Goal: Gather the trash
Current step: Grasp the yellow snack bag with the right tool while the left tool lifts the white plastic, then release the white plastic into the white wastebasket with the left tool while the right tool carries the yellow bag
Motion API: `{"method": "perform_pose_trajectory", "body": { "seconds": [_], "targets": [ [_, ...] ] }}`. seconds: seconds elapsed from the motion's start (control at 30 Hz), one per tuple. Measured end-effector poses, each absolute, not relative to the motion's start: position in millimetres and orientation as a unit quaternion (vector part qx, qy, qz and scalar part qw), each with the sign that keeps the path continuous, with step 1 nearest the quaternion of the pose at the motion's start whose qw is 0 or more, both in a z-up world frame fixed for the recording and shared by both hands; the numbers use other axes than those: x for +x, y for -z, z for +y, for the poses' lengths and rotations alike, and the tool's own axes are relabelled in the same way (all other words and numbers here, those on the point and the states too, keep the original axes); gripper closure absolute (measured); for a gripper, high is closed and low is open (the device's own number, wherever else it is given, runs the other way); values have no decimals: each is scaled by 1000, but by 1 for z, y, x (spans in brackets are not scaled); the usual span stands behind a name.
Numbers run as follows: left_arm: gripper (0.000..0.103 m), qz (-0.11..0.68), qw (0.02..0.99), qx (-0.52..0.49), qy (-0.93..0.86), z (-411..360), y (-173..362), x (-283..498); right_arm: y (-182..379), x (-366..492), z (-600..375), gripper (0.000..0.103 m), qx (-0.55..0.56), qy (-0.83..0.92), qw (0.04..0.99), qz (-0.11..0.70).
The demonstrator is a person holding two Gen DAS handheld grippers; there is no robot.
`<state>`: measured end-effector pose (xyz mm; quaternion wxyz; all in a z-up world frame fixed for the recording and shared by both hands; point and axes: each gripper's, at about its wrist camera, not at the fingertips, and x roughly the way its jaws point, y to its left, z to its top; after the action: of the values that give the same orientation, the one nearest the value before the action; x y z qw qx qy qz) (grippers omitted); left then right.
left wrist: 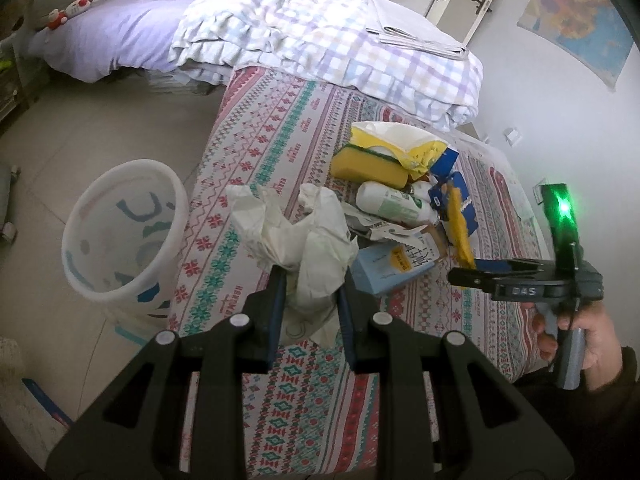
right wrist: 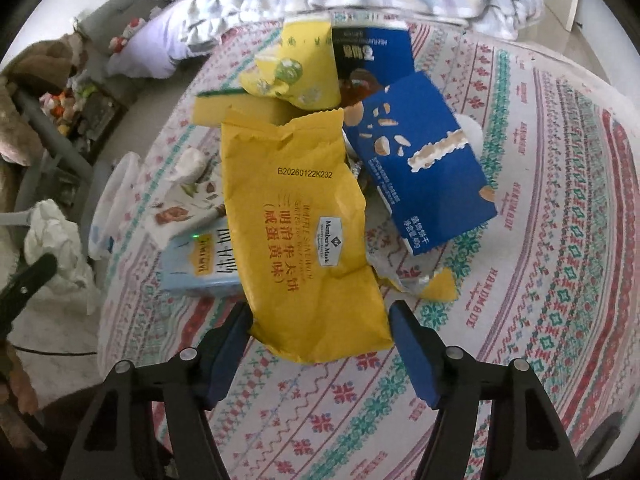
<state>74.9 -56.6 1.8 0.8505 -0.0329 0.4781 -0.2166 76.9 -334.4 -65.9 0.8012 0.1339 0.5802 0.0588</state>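
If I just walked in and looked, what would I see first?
Probably the heap of bright trash on the patterned bedspread: a yellow snack bag lies between the right gripper's fingers, with a blue box beside it. The left gripper is shut on crumpled white paper, and a white bin waits on the floor beside the bed.

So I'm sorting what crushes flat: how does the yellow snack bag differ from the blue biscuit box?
The yellow snack bag is soft and wrinkled, with a torn top; the blue biscuit box is stiff and flat-sided. The bag lies between the right gripper fingers; the box lies beyond them, tilted on the pile. Both rest on the patterned bedcover.
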Motion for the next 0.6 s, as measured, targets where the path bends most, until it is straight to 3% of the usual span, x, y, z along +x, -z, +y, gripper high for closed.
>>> {"method": "perform_pose_trajectory", "body": {
  "seconds": [0.6],
  "targets": [
    [76, 457, 877, -71, 129, 28, -5, 89, 1, 76, -289, 31, 144, -112, 842, 508]
  ]
}}
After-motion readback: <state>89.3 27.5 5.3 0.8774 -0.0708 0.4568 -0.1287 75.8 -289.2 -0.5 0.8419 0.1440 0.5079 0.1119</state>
